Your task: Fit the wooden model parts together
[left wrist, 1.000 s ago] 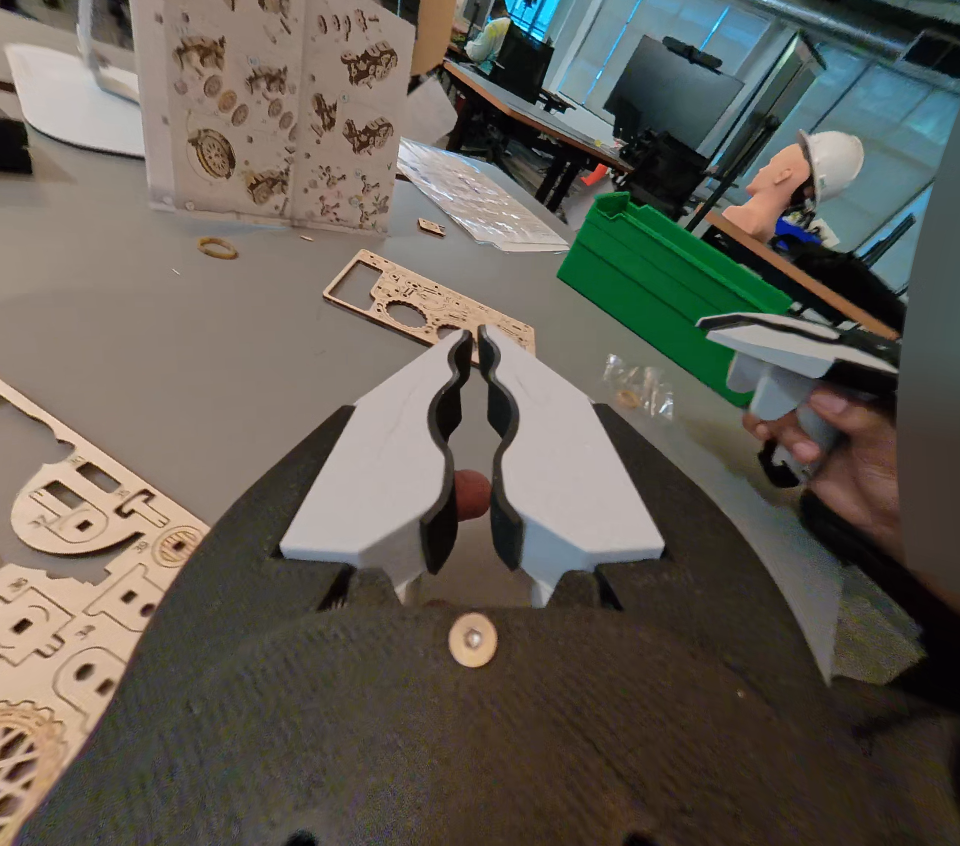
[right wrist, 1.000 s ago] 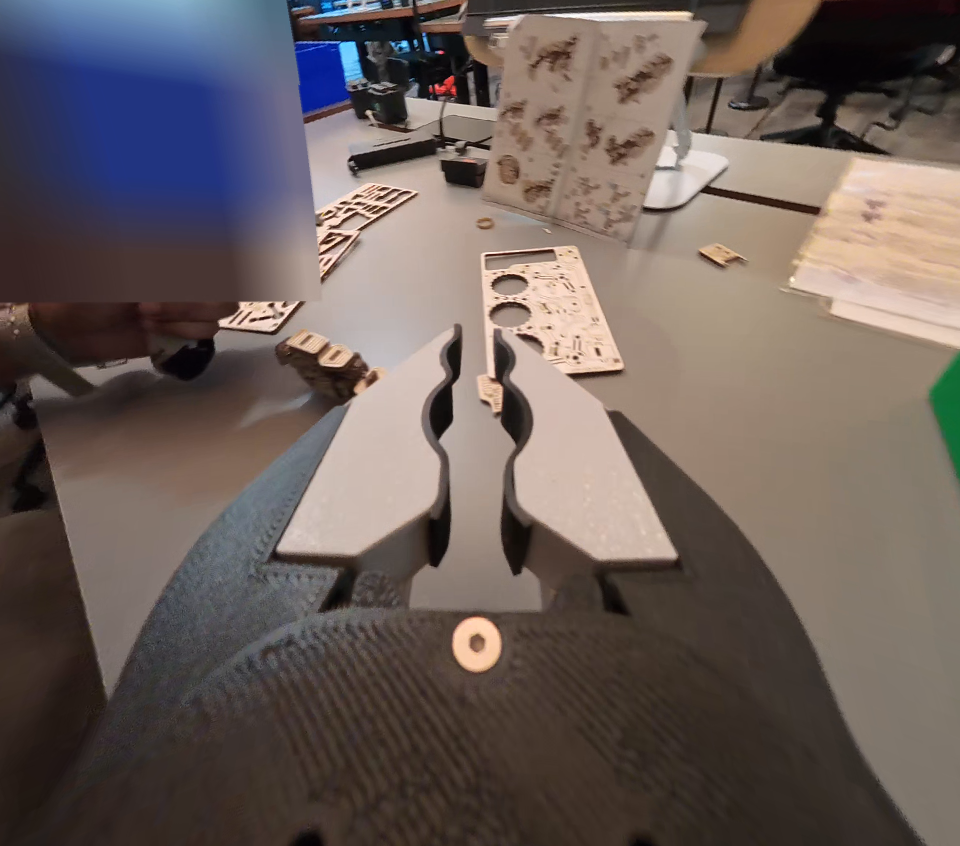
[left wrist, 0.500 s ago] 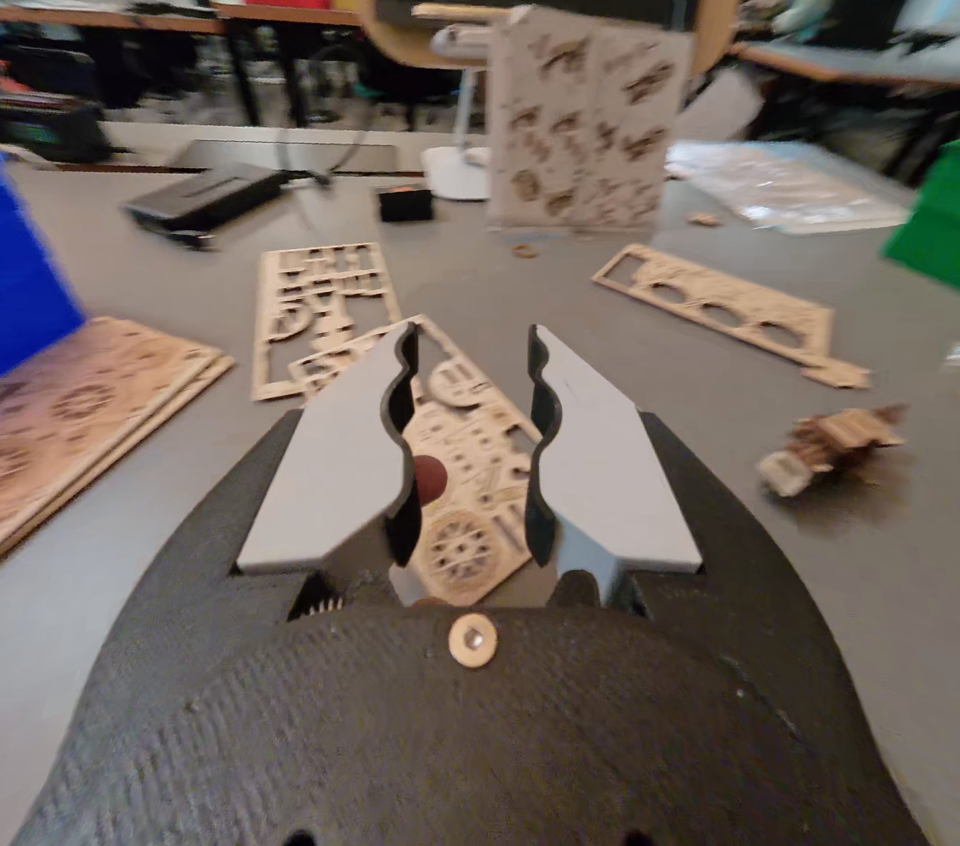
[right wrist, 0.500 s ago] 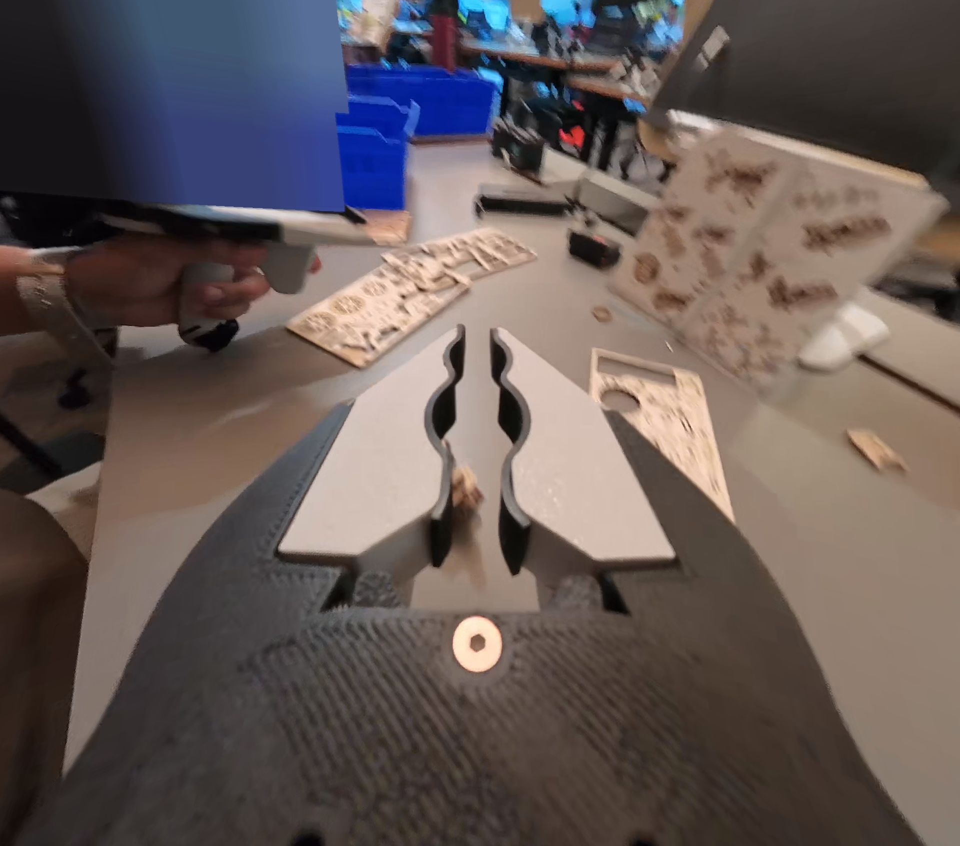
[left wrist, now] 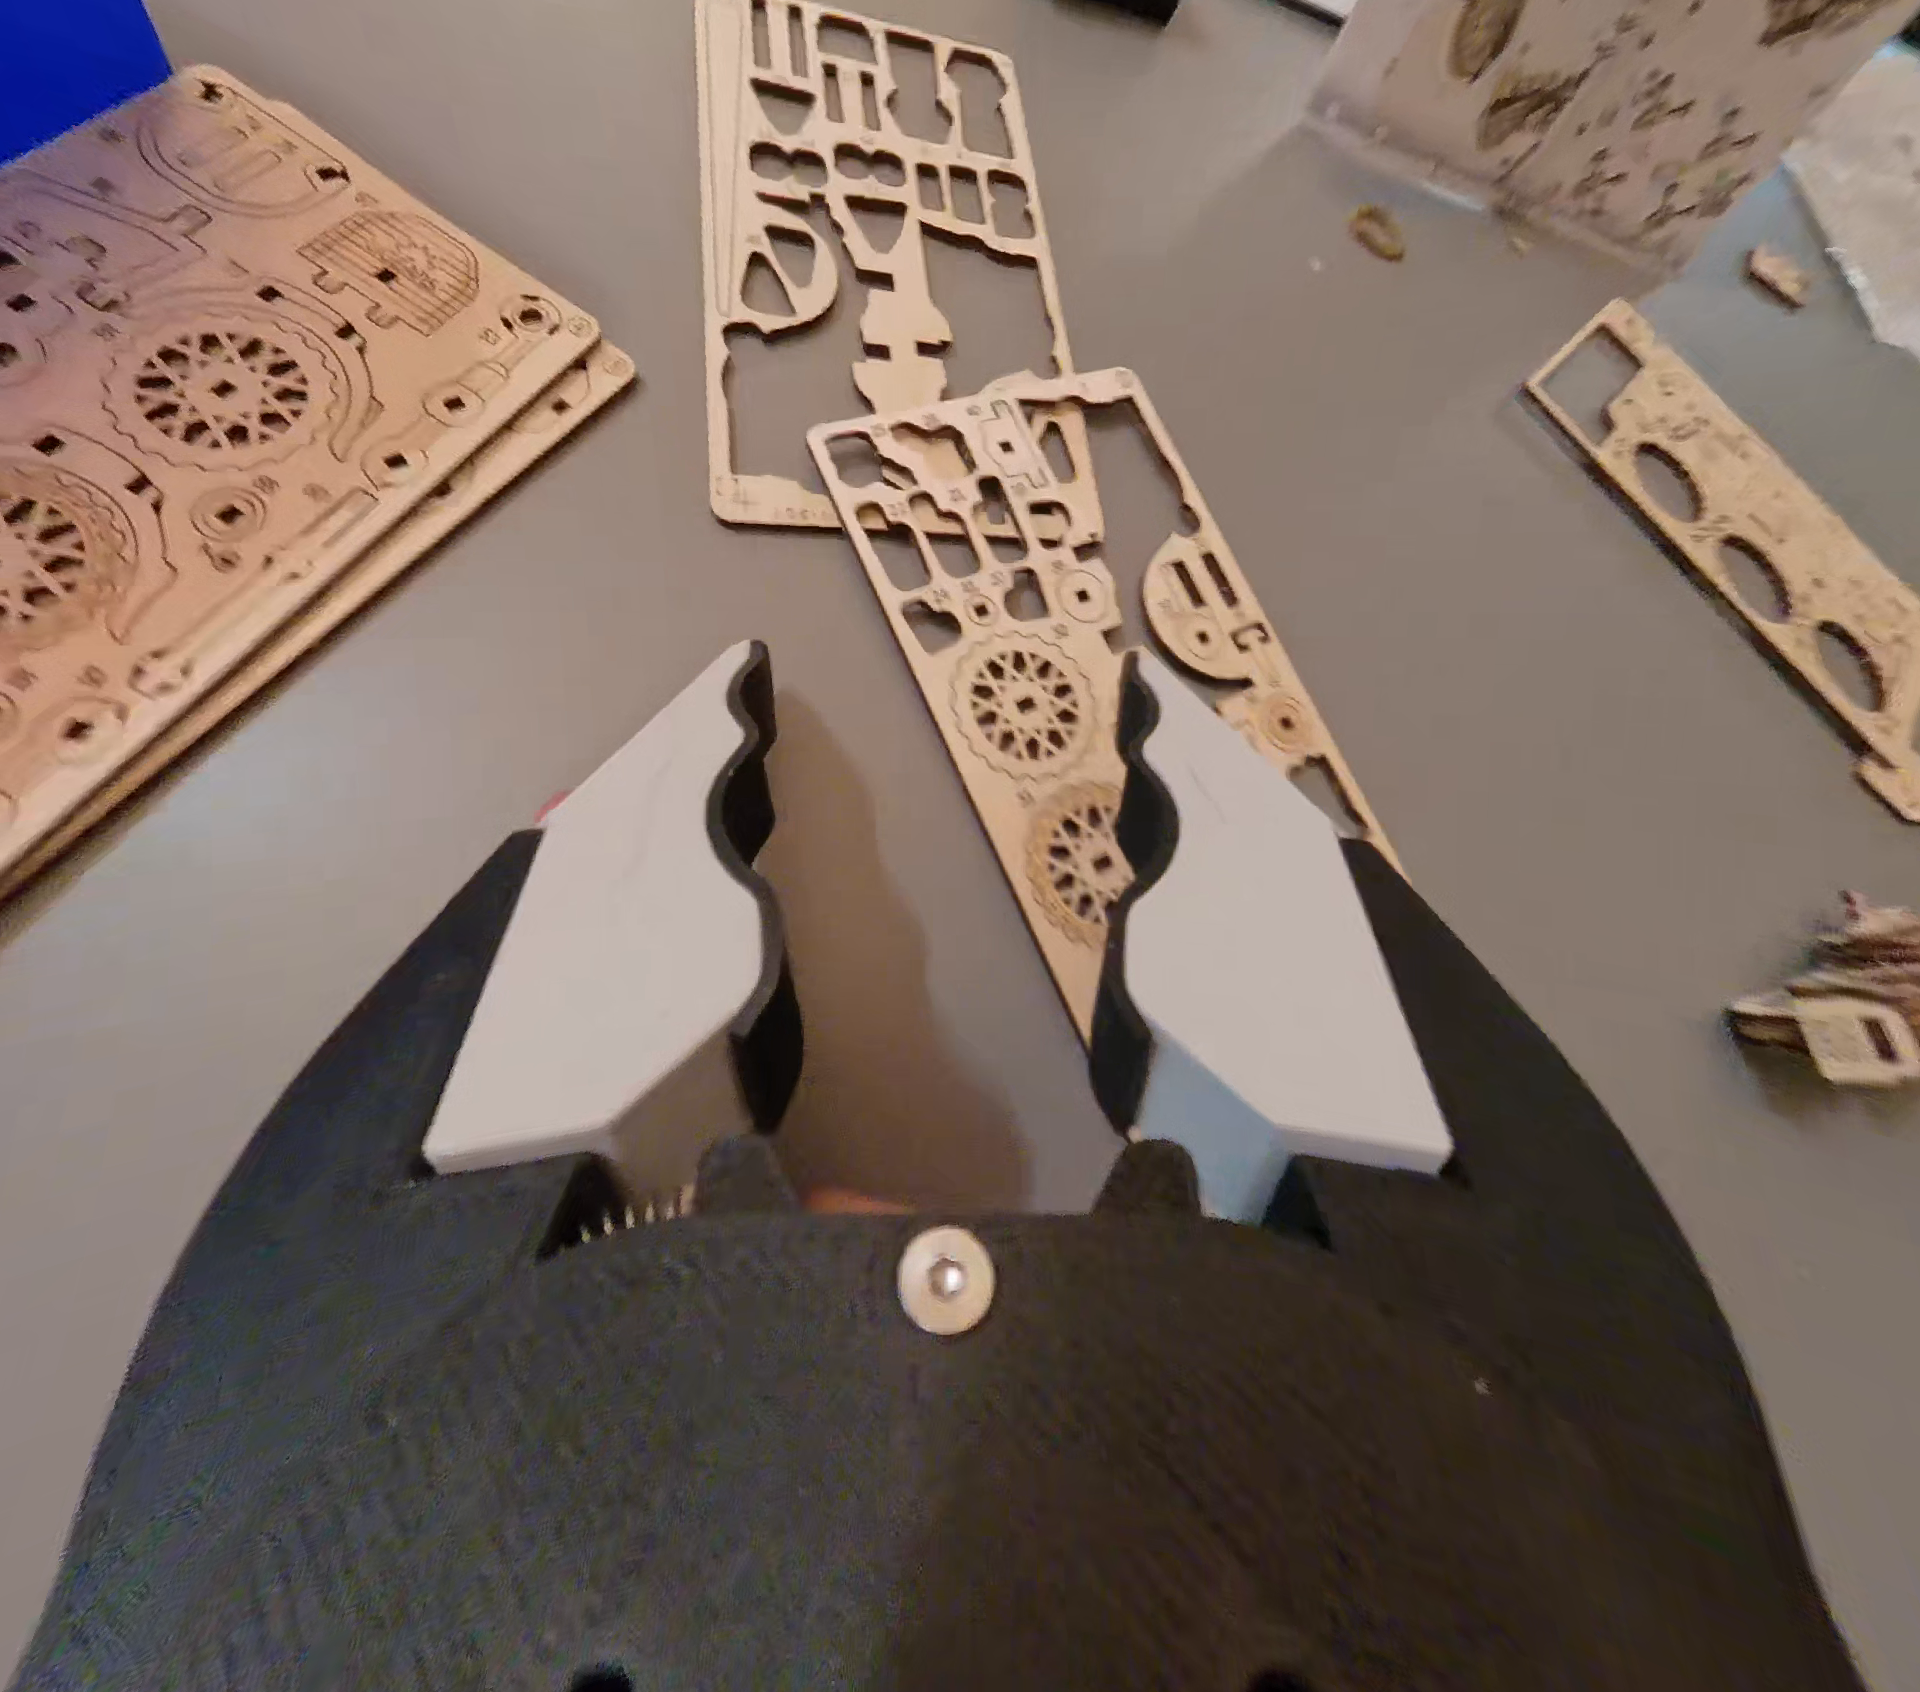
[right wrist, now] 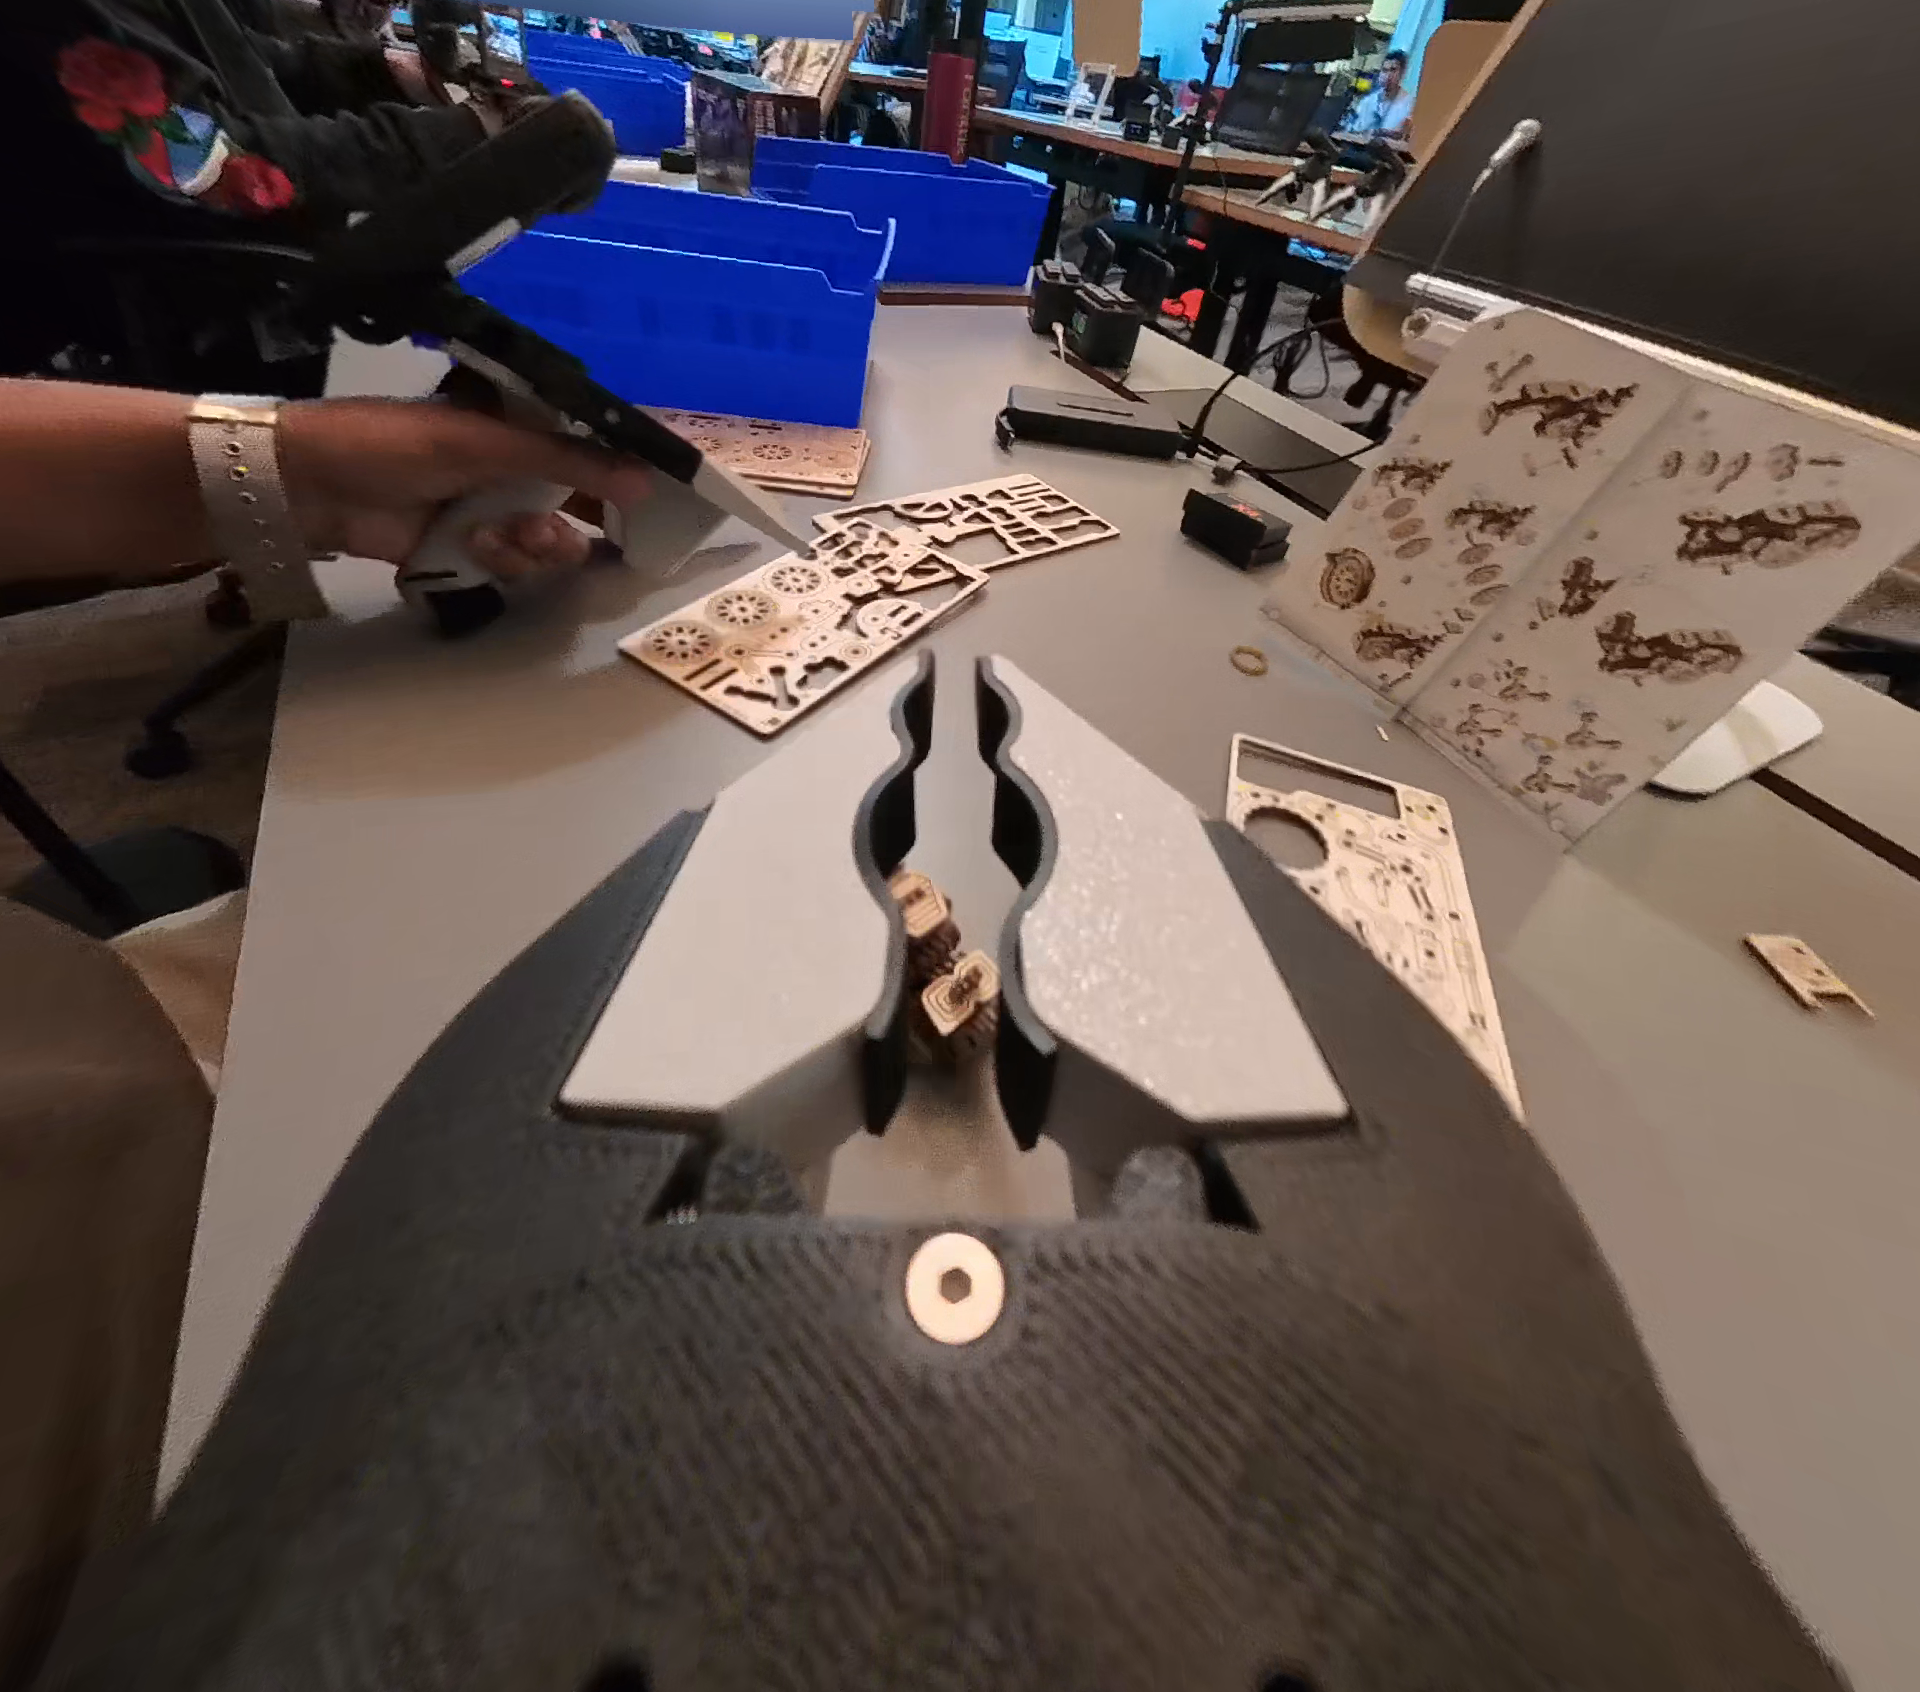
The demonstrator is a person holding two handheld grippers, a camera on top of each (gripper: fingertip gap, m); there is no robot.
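The wooden sheets are laid flat on the grey bench (left wrist: 1351, 437) so the small parts can be seen and pushed out. A stack of uncut sheets (left wrist: 208, 416) is kept by the bench's left edge, beside a blue bin (right wrist: 707, 292). Two half-emptied sheets lie in the middle, and the nearer wheel sheet (left wrist: 1039, 655) rests partly on top of the far one (left wrist: 873, 208). A long sheet with round holes (left wrist: 1745, 562) lies toward the right edge. The picture guide (right wrist: 1579, 562) is stood upright at the back of the bench — most likely so it can be read while the work is done.

The left tongs (left wrist: 945, 686) are spread wide and nothing is held in them. They are pointed down at the wheel sheet, and the right finger (left wrist: 1226, 915) is seen over the sheet's edge; whether it is touched cannot be told. It looks as if a new part is about to be picked from this sheet.

The right tongs (right wrist: 954, 676) are nearly closed, with only a thin gap at the tips. A small built-up wooden piece (right wrist: 945, 967) is seen deep between the fingers. It looks held there, though whether it is truly pinched — or only lying on the bench below — cannot be told for sure. It is likely kept ready so the next part can be fitted to it.
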